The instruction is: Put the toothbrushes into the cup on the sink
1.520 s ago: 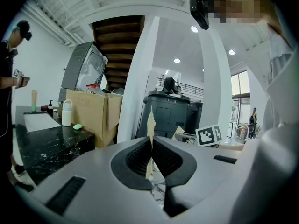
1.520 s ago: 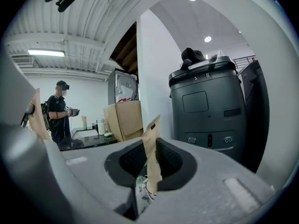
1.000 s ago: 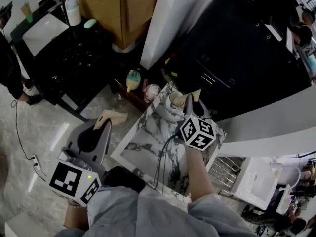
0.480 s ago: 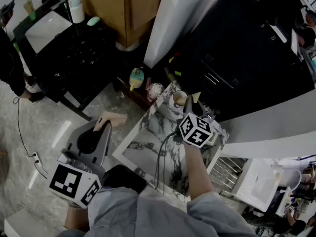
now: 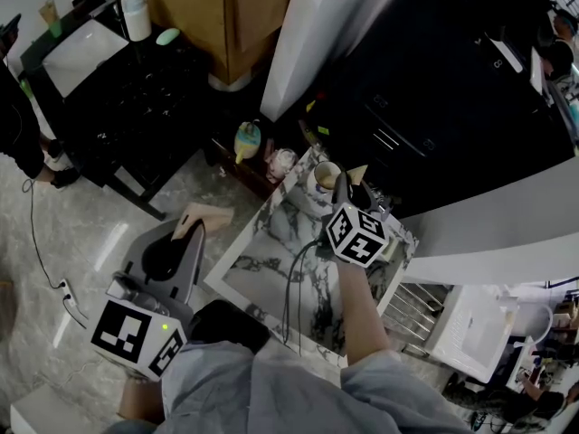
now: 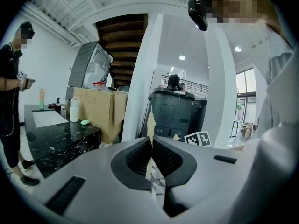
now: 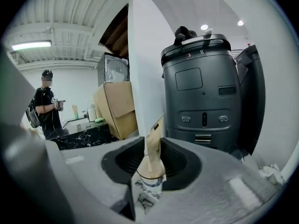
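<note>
Sleeves of pale cloth fill the nearest strip of the head view. Low on the left, the left claw hangs off the left edge of the desk, over the floor. In its own view the left claw has its jaws together, clamped on a toothbrush pack. This thin tan card sticks out ahead of the tips and shows in the head view too. The floor to the left of it and ahead of it lies open.

The marble top of the desk is mostly bare. Only a black cable runs across it, from the right claw toward the near edge. That claw is over the far corner. In its own view the right claw has its jaws opening. A second pack stands upright between them, close to both pads, with its lower end down in the cup. From above, the cup stands near the far corner, close to both edges, with the tan top of the second pack just beside it.

Little room is left past that corner. A black machine rises right behind the far edge, and a white pillar stands to its left. A bottle sits low between the desk and the pillar. Farther off are a box and a black counter, with a person at the left edge.
</note>
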